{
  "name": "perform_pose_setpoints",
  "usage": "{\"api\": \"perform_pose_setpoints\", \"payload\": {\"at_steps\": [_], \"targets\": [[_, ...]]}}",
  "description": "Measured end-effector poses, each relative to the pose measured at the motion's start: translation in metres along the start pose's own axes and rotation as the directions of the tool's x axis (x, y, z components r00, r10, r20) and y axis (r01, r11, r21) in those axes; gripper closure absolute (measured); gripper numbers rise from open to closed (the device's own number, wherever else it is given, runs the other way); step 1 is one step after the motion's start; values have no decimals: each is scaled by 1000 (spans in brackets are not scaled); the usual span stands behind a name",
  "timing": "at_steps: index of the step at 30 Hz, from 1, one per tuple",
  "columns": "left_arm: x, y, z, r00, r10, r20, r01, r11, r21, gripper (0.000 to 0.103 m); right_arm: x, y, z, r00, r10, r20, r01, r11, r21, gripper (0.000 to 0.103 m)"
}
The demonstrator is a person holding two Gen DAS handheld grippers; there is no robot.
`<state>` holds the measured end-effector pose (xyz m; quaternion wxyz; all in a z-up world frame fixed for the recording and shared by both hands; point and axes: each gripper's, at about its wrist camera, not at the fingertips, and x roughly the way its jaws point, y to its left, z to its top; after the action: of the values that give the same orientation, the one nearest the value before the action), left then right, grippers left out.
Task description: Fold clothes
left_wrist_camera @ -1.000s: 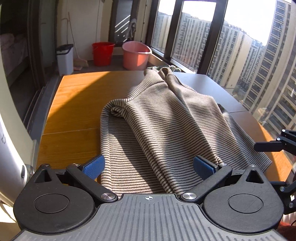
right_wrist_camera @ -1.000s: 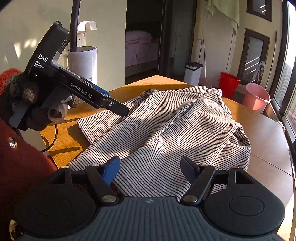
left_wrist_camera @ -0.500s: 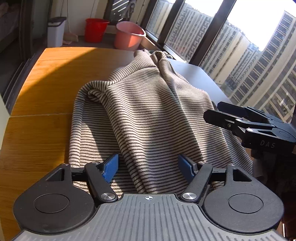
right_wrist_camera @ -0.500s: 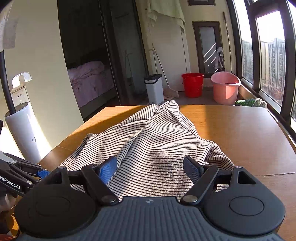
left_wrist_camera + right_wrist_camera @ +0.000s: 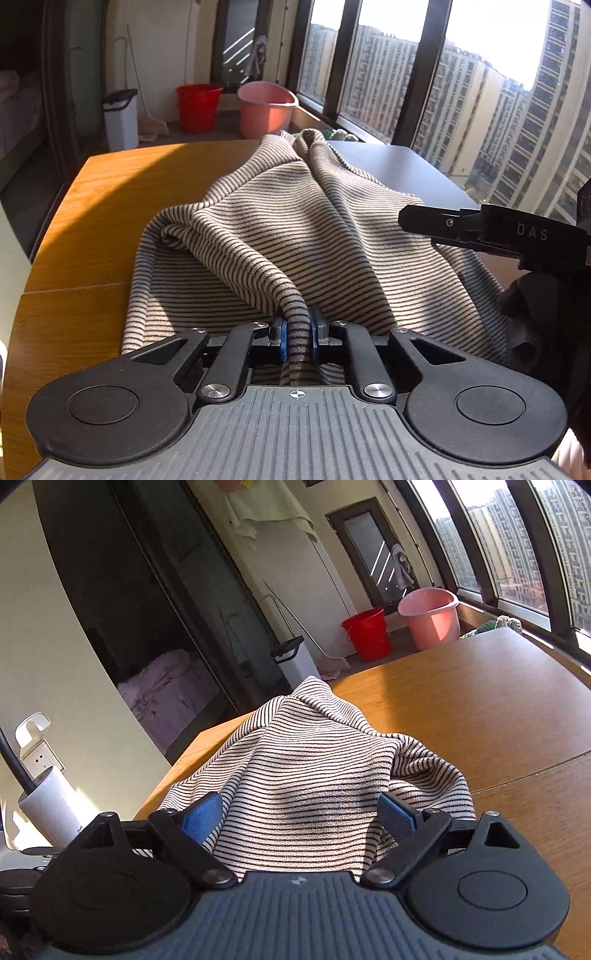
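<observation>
Striped garment [image 5: 295, 236], cream with thin dark lines, heaped across wooden table [image 5: 110, 206]; knit texture plain in the sun. Bunched into long ridges running away toward the far table edge, a rounded fold at the left side, flatter hem spread along the near edge. Far end humped up near the window side, partly in shade.

Left gripper [image 5: 297, 338] clamped on a rolled ridge of the cloth, blue pads [image 5: 282, 338] pressed against either side of it, stripes wrapping round the pinched roll. Cloth rising from that pinch and fanning out over the table.

Right gripper [image 5: 299, 818] with fingers spread wide, blue pads [image 5: 205, 814] well apart, the garment [image 5: 314, 775] mounded between them and over the gripper's front; whether the pads touch the cloth, hard to tell. Same gripper [image 5: 461, 227] seen from the left view as a black bar marked DAS, over the garment's right edge.

Beyond the table [image 5: 480, 701]: red bucket [image 5: 197, 107], pink tub [image 5: 266, 109], white bin [image 5: 120, 118].
</observation>
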<state>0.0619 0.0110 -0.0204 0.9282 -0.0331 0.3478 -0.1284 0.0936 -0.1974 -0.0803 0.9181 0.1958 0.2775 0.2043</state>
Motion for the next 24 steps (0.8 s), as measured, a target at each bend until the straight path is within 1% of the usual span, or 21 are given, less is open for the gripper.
{"api": "perform_pose_setpoints", "payload": {"at_steps": [1, 2, 4, 5, 7, 9, 10, 11, 12, 13, 14, 15, 17, 18, 19, 22, 23, 24], "targets": [[-5, 2, 10, 999, 13, 48, -14, 1000, 13, 92, 0, 0, 1, 1000, -1, -1, 1, 1000, 5, 9], [-10, 3, 22, 993, 40, 108, -43, 999, 28, 92, 0, 1, 1, 1000, -11, 0, 11, 1000, 0, 9], [-20, 11, 46, 972, 94, 214, -100, 995, 19, 92, 0, 3, 1, 1000, -30, 2, 30, 999, -11, 9], [-25, 19, 61, 958, 124, 259, -126, 992, -9, 92, 0, 5, 1, 999, -39, 3, 39, 999, -16, 9], [-26, 37, 82, 937, 177, 300, -163, 984, -72, 92, -1, 7, 0, 998, -58, 6, 58, 998, -27, 9], [-19, 58, 101, 920, 240, 309, -208, 969, -135, 92, -1, 10, 0, 997, -77, 9, 77, 996, -37, 9], [-12, 68, 107, 921, 255, 296, -217, 964, -153, 92, -1, 11, 0, 996, -86, 10, 87, 995, -42, 9], [-4, 78, 112, 925, 261, 276, -222, 961, -165, 91, -1, 14, 1, 994, -104, 15, 105, 993, -61, 11], [4, 87, 116, 933, 259, 251, -219, 960, -176, 91, 1, 20, 4, 990, -141, 30, 144, 983, -114, 16], [10, 94, 117, 940, 255, 228, -215, 959, -185, 88, 6, 22, 10, 987, -159, 35, 162, 977, -136, 19], [18, 102, 118, 949, 244, 197, -206, 959, -195, 88, 10, 23, 17, 984, -176, 41, 180, 971, -158, 22], [24, 108, 116, 955, 239, 175, -201, 957, -207, 88, 14, 25, 24, 980, -192, 47, 198, 964, -180, 22], [27, 116, 110, 960, 226, 164, -185, 955, -230, 80, 23, 29, 37, 972, -225, 60, 233, 947, -222, 22], [27, 118, 105, 960, 222, 169, -178, 954, -243, 75, 27, 31, 44, 968, -242, 67, 251, 937, -244, 20], [26, 121, 101, 959, 219, 179, -170, 952, -255, 72, 31, 32, 51, 963, -258, 75, 268, 926, -264, 19], [20, 126, 91, 954, 218, 205, -159, 950, -270, 69, 44, 38, 71, 948, -304, 100, 319, 890, -325, 19], [18, 128, 89, 953, 220, 209, -160, 950, -269, 69, 48, 40, 77, 942, -318, 109, 336, 877, -345, 42], [17, 132, 87, 953, 221, 207, -160, 948, -274, 69, 52, 41, 84, 936, -333, 118, 353, 862, -364, 82]]}}
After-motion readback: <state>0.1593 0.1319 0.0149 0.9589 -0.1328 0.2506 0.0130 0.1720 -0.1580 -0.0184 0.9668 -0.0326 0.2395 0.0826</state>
